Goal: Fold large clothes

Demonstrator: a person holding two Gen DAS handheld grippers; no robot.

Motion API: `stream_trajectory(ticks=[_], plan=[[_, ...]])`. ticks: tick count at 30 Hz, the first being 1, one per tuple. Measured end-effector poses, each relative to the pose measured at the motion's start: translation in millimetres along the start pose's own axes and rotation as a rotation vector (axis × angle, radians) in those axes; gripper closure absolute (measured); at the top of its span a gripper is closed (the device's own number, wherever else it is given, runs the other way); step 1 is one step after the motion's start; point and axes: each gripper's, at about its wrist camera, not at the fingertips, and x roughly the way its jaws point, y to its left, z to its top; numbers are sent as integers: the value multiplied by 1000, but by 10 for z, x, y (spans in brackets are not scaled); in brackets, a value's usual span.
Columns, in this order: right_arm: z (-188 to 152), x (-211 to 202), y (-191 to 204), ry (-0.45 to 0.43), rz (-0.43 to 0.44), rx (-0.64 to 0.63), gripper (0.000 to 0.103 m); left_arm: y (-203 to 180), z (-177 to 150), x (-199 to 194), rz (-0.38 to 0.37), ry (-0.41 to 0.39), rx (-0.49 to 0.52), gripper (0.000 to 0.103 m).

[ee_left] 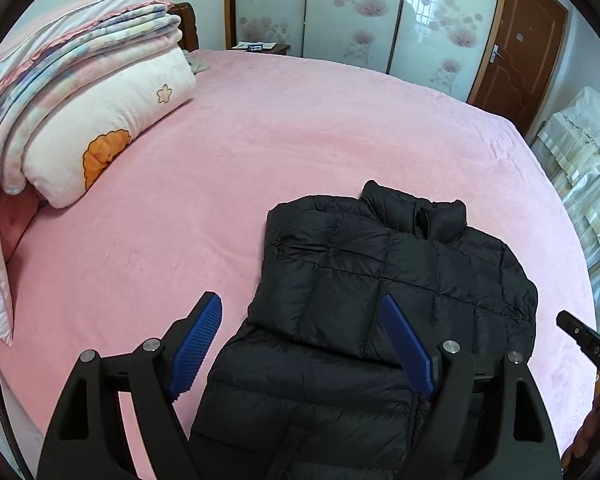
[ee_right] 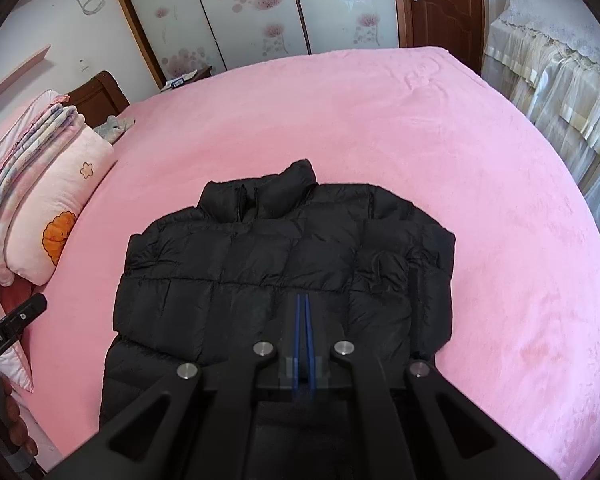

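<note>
A black puffer jacket (ee_left: 380,288) lies flat on the pink bed (ee_left: 260,140), collar toward the far side, both sleeves folded in over the body. It also shows in the right wrist view (ee_right: 260,264). My left gripper (ee_left: 300,308) is open, its blue pads spread above the jacket's near left part, holding nothing. My right gripper (ee_right: 302,300) is shut, its blue pads together and empty, hovering over the jacket's lower middle. The right gripper's tip shows at the right edge of the left wrist view (ee_left: 580,340).
A stack of folded quilts and a white pillow (ee_left: 92,120) lies at the bed's left. A sliding wardrobe (ee_left: 360,12) and a brown door (ee_left: 520,52) stand beyond the bed. A covered piece of furniture (ee_right: 560,88) stands at the right.
</note>
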Motion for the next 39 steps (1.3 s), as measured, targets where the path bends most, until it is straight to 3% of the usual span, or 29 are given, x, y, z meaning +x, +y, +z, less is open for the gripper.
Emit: stream_trajectory(ticks=[18,39], plan=[[-288,-153,104,61,35,-43,100,-14,-398,-264,19,51,-4,22],[-1192,-771,249,69,-32,7,100,335,-1113,-762,-19,69,79,22]])
